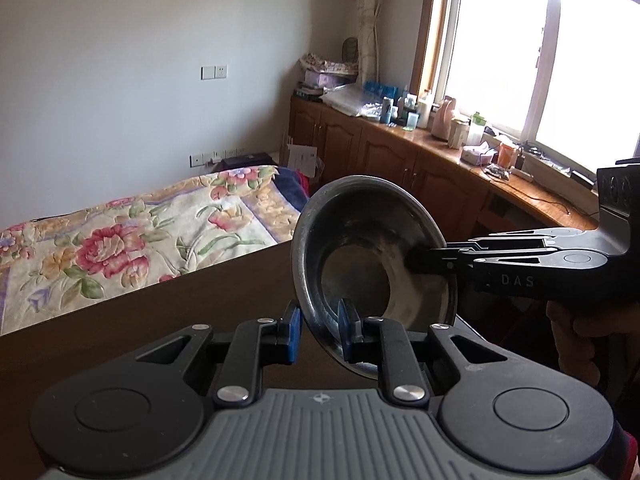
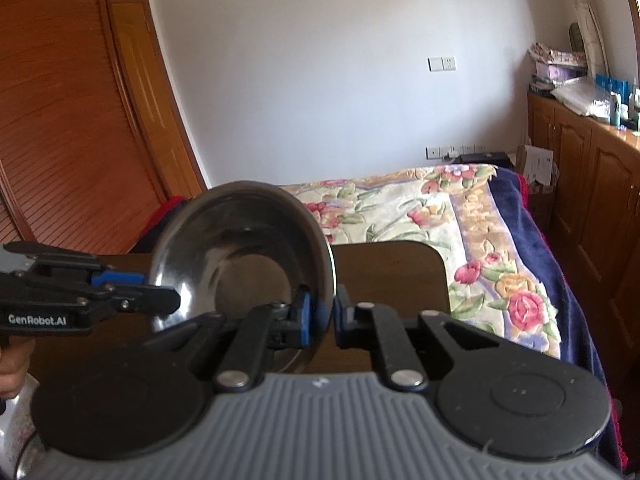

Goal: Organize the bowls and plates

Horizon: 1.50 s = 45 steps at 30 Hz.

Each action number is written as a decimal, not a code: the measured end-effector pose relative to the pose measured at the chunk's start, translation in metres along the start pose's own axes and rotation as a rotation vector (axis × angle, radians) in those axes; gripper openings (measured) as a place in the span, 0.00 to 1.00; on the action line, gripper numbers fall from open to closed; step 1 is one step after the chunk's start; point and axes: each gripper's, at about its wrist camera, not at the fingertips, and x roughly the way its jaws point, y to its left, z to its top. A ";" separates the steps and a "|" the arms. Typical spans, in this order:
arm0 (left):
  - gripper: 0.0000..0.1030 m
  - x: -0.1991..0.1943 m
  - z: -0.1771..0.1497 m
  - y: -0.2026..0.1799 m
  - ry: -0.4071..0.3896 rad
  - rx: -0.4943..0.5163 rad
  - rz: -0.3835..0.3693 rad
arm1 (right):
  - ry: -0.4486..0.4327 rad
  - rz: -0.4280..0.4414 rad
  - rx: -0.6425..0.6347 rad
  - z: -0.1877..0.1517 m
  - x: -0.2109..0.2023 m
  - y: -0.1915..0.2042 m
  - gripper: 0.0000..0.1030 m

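A shiny steel bowl hangs tilted on its edge above the dark brown table, its hollow facing both cameras. My left gripper is shut on the bowl's lower rim, one blue pad outside the wall and one inside. From the other side, my right gripper is shut on the opposite rim, its pads pinching the thin wall. The bowl is empty inside and touches nothing else.
A bed with a floral blanket lies just beyond the table's far edge. Wooden cabinets with a cluttered top run under the window. A slatted wooden door stands at the left. A person's hand holds the right gripper.
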 end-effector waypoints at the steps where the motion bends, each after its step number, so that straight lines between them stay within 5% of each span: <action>1: 0.48 -0.004 -0.001 0.000 -0.004 -0.004 -0.003 | -0.005 0.002 -0.001 0.000 -0.004 0.002 0.13; 24: 0.48 -0.076 -0.040 -0.025 -0.075 0.021 0.035 | -0.074 0.010 -0.083 -0.011 -0.055 0.039 0.13; 45: 0.48 -0.111 -0.106 -0.045 -0.048 -0.010 0.067 | -0.032 0.045 -0.105 -0.062 -0.080 0.071 0.13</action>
